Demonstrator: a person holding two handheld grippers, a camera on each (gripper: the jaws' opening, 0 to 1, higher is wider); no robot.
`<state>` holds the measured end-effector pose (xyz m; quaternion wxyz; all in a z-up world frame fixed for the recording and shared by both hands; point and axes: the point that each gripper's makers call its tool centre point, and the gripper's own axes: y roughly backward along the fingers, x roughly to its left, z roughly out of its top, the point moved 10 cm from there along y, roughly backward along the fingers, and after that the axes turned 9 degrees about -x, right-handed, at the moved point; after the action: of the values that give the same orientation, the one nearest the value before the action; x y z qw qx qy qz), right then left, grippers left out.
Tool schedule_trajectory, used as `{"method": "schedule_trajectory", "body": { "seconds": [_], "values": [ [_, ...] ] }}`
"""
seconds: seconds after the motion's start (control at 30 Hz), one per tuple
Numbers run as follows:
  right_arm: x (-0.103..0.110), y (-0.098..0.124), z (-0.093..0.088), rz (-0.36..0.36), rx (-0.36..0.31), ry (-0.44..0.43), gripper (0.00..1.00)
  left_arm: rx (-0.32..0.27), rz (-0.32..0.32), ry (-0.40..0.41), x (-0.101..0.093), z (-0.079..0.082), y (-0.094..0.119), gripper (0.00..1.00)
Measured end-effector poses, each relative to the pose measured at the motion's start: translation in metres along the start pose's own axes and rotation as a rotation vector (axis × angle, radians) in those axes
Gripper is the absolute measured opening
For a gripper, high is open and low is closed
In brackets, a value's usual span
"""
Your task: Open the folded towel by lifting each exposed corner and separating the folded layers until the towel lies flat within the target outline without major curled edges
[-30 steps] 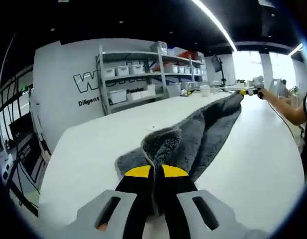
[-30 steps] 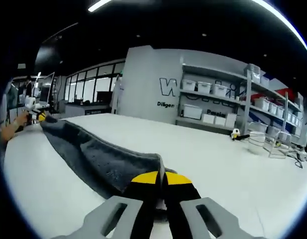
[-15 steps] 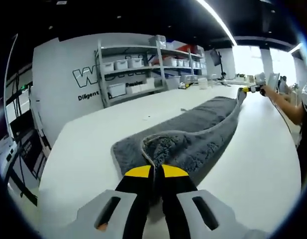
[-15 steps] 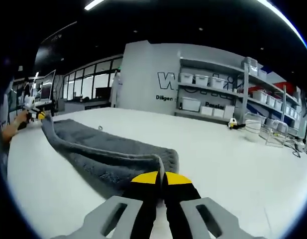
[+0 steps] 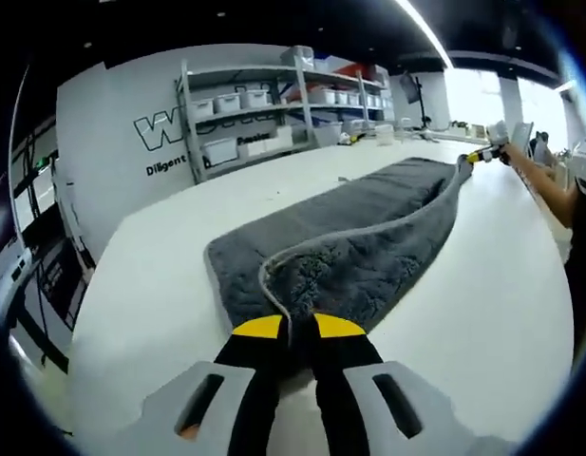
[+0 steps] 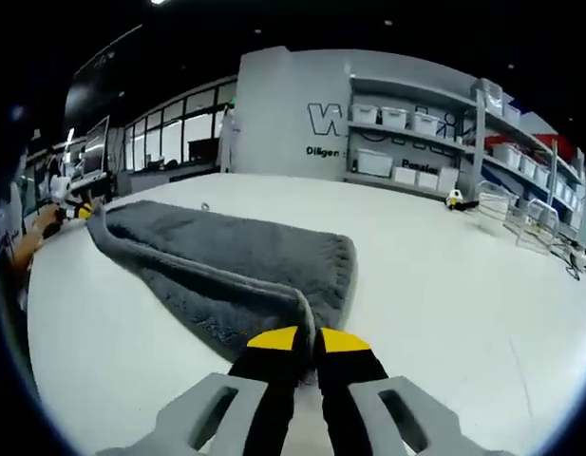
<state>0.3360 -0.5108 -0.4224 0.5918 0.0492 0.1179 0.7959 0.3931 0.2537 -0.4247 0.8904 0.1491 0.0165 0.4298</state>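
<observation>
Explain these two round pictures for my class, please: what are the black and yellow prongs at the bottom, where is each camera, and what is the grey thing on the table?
No robot is at work here. A person holds a hand tool with a two-jaw claw in each hand, and a small fisheye camera rides on each tool, looking forward along its jaws. That lens is why the pictures are round and bent.

In the left gripper view, the prongs are the left claw, shut on one corner of the grey towel. Far off at the towel's other end you can see the right claw and the person's arm.

In the right gripper view, the right claw is shut on its own corner of the same towel.

The towel lies on a white table, one long edge held up between the claws. Shelves with bins stand behind.
</observation>
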Motion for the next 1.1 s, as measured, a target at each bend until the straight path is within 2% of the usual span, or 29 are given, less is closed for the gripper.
{"method": "schedule_trajectory", "body": {
  "seconds": [0.1,0.17,0.27,0.4,0.5,0.63,0.77,0.97,1.1],
  "values": [
    [0.002,0.002,0.001,0.022,-0.016,-0.035,0.33,-0.042,0.011,0.007,0.001,0.001,0.004,0.26],
    [0.004,0.005,0.0,0.026,0.0,-0.029,0.41,-0.045,0.022,-0.007,0.001,0.002,0.005,0.35],
    [0.005,0.012,0.001,0.028,-0.002,0.005,0.52,-0.059,0.025,-0.042,0.0,0.005,0.01,0.4],
    [0.007,0.021,0.002,0.038,0.013,-0.007,0.81,-0.139,0.016,0.006,0.002,0.013,0.013,0.52],
    [0.011,0.025,0.004,0.039,0.018,0.011,1.0,-0.162,0.028,0.012,0.004,0.017,0.013,0.66],
    [0.015,0.034,0.008,0.042,0.03,0.043,0.99,-0.18,0.045,0.017,0.008,0.021,0.01,0.87],
    [0.021,0.039,0.015,0.068,0.017,0.053,0.99,-0.185,0.044,0.024,0.007,0.024,0.003,0.99],
    [0.033,0.04,0.026,0.093,0.013,0.091,0.99,-0.176,0.036,0.033,0.005,0.027,-0.008,0.98],
    [0.039,0.039,0.031,0.115,-0.001,0.099,0.99,-0.152,0.02,0.016,0.006,0.031,-0.014,0.78]
  ]
}}
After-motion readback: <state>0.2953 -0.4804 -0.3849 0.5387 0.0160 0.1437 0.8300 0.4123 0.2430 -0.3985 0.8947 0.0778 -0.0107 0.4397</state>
